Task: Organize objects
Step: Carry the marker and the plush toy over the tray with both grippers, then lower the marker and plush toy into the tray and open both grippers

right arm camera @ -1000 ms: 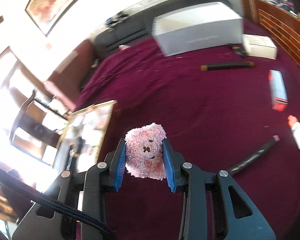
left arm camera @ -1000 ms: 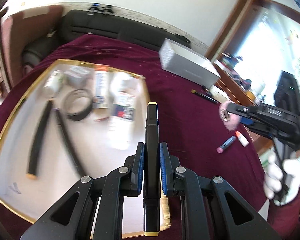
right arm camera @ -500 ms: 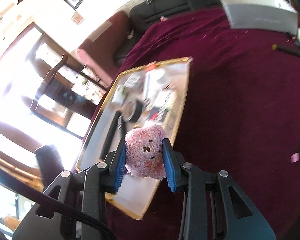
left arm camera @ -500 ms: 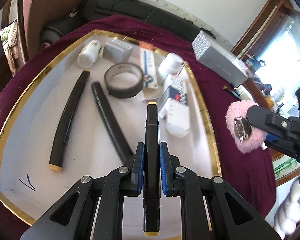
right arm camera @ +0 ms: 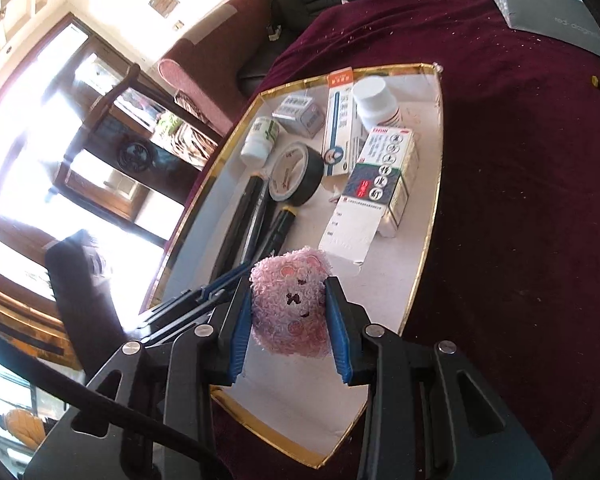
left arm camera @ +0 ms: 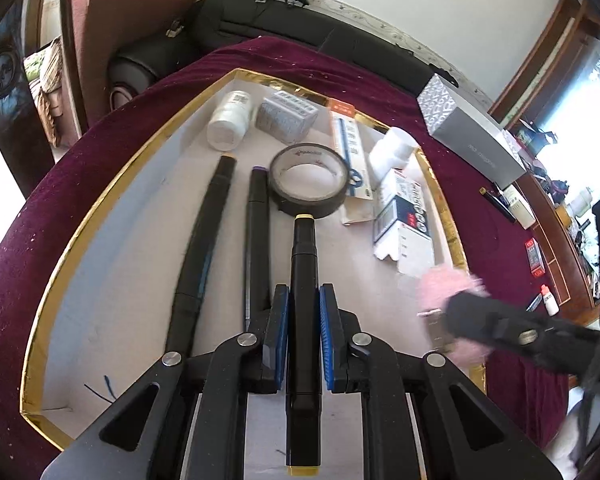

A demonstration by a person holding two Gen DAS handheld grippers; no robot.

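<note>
The left gripper [left arm camera: 303, 336] is held low over the near part of the gold-rimmed tray [left arm camera: 100, 216], pointing along its length, its jaws clamped on a black marker [left arm camera: 305, 280] that runs straight between the blue pads [left arm camera: 278, 336], its yellow-tipped end reaching forward to just short of the roll of black tape [left arm camera: 308, 182]; the right gripper [right arm camera: 290, 320] comes in over the tray's near right edge, jaws clamped on a pink plush toy [right arm camera: 288, 304] that fills the gap between them, its small face toward the camera; in the left wrist view that toy is a pink blur at the tray's right rim; two more black markers [left arm camera: 204, 248] lie side by side on the tray's white floor left of the held one; toward the far edge sit a white bottle [left arm camera: 228, 120], a small grey box [left arm camera: 286, 116], a long orange-topped box [left arm camera: 350, 144] and a second white bottle [right arm camera: 374, 102]; a larger medicine box [right arm camera: 384, 176] lies along the right side; the tray rests on a desk covered in maroon cloth [right arm camera: 520, 200], with a grey carton [left arm camera: 472, 140] beyond its far right corner; a dark sofa [left arm camera: 300, 28] stands against the pale wall behind
</note>
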